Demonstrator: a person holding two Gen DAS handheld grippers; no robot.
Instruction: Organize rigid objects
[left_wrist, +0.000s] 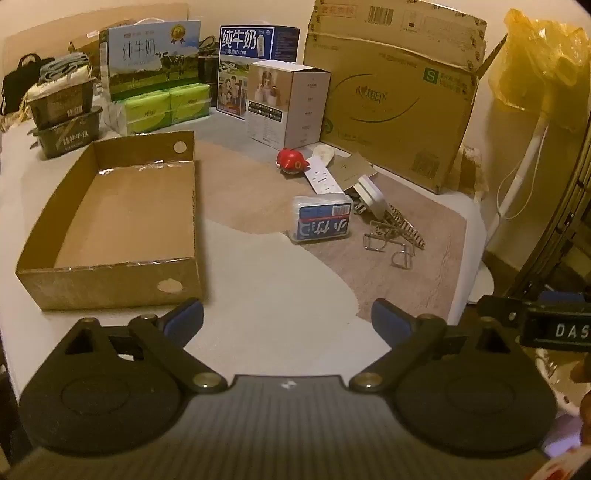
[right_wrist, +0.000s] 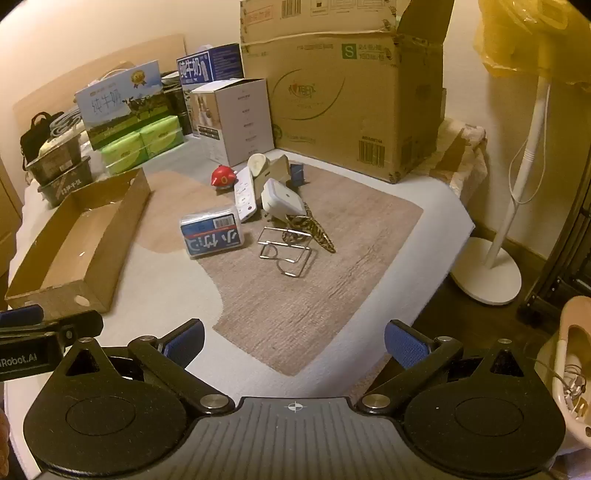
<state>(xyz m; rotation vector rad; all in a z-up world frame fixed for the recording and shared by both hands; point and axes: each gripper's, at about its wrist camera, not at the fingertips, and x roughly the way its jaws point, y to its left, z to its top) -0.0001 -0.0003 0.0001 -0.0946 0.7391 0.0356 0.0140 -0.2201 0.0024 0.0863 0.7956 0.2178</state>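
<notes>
An empty shallow cardboard tray (left_wrist: 122, 206) (right_wrist: 79, 236) lies at the left of the table. To its right lies a loose pile: a clear plastic box with a blue label (left_wrist: 322, 218) (right_wrist: 212, 230), a red round toy (left_wrist: 291, 159) (right_wrist: 222, 178), a white power strip (left_wrist: 322, 176) (right_wrist: 245, 197), a white plug adapter (left_wrist: 371, 195) (right_wrist: 282, 201), a wire rack (left_wrist: 388, 245) (right_wrist: 286, 254) and a patterned hair clip (right_wrist: 317, 230). My left gripper (left_wrist: 287, 319) and right gripper (right_wrist: 293, 341) are both open and empty, near the table's front edge, well short of the pile.
Behind the pile stand a big cardboard box (left_wrist: 399, 99) (right_wrist: 351, 92), a white carton (left_wrist: 288, 103), milk cartons (left_wrist: 151, 59), green tissue packs (left_wrist: 166, 107) and dark tubs (left_wrist: 64, 122). A white fan stand (right_wrist: 491, 266) is on the floor at the right.
</notes>
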